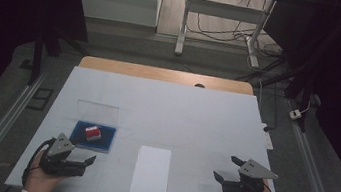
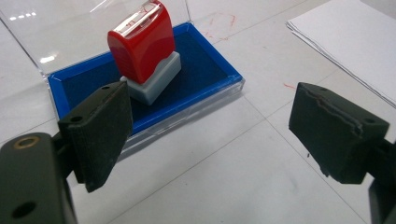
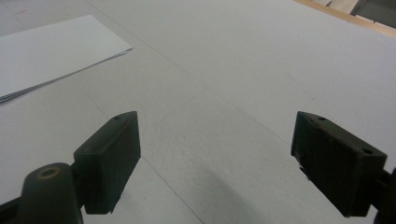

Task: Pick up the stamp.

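In the high view we cannot read the red stamp (image 1: 92,132) in any detail: it is too small there, and its underside is hidden against the blue ink pad (image 1: 104,139). In the left gripper view the clear lid (image 2: 70,32) runs off the top edge, and the paper stack (image 2: 350,42) is cut by the right edge. The faint red marks (image 2: 222,21) on the table (image 2: 224,177) are too blurred for us to make out. In the right gripper view the paper stack (image 3: 51,51) is cut off at the left edge.
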A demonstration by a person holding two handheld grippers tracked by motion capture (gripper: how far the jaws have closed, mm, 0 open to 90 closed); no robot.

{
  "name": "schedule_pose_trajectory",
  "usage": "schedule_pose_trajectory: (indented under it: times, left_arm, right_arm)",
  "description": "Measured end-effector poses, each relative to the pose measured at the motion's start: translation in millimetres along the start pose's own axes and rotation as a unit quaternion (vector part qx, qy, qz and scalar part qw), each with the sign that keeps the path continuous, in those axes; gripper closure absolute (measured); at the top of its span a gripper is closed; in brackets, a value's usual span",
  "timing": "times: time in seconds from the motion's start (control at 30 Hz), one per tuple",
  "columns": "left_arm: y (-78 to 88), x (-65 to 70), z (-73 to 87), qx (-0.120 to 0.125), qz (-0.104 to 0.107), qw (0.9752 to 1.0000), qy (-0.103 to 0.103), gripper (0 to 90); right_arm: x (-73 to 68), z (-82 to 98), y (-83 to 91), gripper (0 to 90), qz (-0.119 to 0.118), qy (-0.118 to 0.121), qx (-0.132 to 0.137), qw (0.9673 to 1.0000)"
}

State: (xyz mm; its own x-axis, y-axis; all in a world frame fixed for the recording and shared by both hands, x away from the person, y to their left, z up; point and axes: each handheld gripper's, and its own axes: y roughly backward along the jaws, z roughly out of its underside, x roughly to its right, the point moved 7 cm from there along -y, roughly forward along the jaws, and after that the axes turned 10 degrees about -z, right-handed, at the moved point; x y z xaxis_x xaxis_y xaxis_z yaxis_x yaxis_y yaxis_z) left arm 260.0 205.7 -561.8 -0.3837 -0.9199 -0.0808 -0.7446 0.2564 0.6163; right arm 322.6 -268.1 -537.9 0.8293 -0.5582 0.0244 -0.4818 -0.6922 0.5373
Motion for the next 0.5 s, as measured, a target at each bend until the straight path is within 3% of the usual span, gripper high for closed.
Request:
schedule_pose_trajectory:
  times: [0.5]
  left_arm:
    - [1.4, -0.3, 1.4, 0.0, 0.001, 1.0, -0.001, 14.4]
  right_arm:
    - [-0.8, -1.0, 2.7, 20.7, 0.0, 0.006, 0.0, 1.0]
